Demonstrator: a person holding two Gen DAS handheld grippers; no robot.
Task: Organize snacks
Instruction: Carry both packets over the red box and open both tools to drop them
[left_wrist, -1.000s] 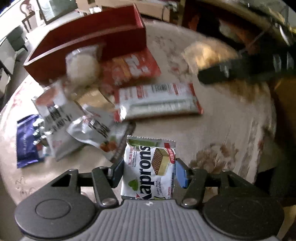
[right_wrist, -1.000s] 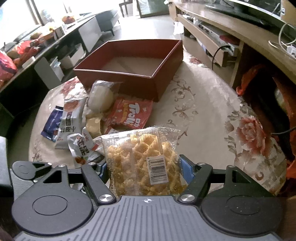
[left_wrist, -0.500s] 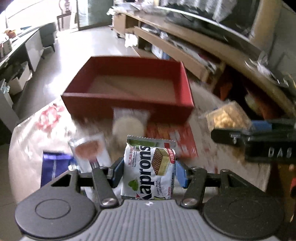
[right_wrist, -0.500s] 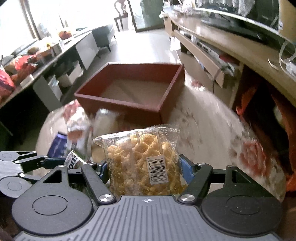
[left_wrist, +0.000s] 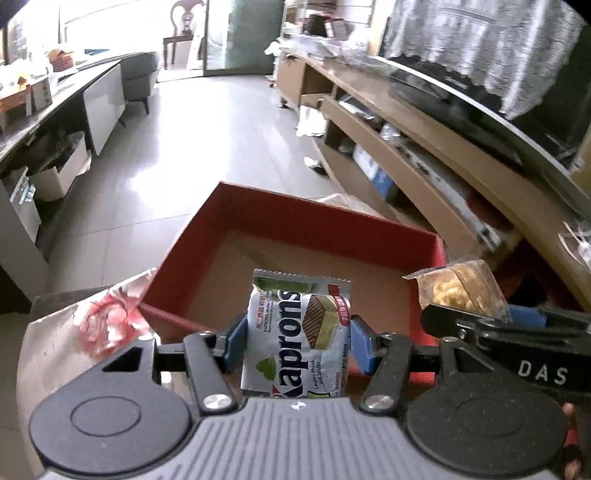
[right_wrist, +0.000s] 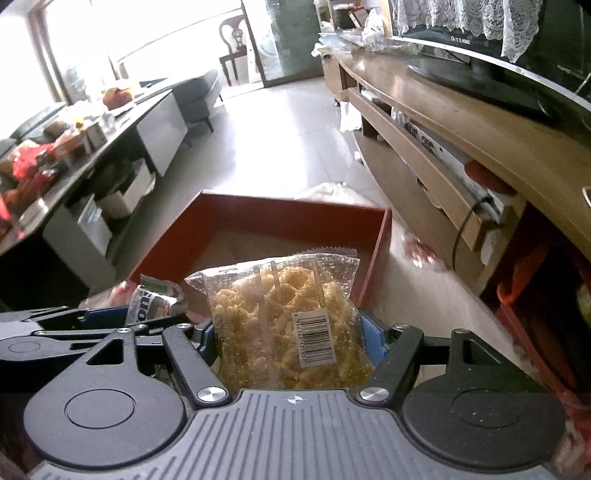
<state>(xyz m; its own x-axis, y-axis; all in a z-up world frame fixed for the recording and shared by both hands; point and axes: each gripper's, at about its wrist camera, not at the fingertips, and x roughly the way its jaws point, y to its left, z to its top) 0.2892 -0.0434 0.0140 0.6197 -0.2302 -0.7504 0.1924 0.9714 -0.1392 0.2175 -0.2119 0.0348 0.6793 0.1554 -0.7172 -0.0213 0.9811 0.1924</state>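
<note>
My left gripper (left_wrist: 295, 341) is shut on a white Kaprons wafer packet (left_wrist: 297, 332) and holds it over the near wall of the red box (left_wrist: 295, 229). My right gripper (right_wrist: 286, 341) is shut on a clear bag of yellow snacks (right_wrist: 284, 325), also over the near side of the red box (right_wrist: 295, 218). The two grippers are side by side: the right one and its bag (left_wrist: 461, 288) show at the right of the left wrist view, and the left one with the Kaprons packet (right_wrist: 151, 302) shows at the left of the right wrist view. I see nothing inside the box.
The box stands on a floral tablecloth (left_wrist: 103, 317). A long wooden TV bench (right_wrist: 461, 140) runs along the right. A grey cabinet with clutter (right_wrist: 110, 122) stands to the left. Tiled floor (left_wrist: 207, 129) lies beyond the box.
Both grippers have lifted off the snack pile and moved forward to the red box, each keeping its packet. The pile on the table has dropped out of view.
</note>
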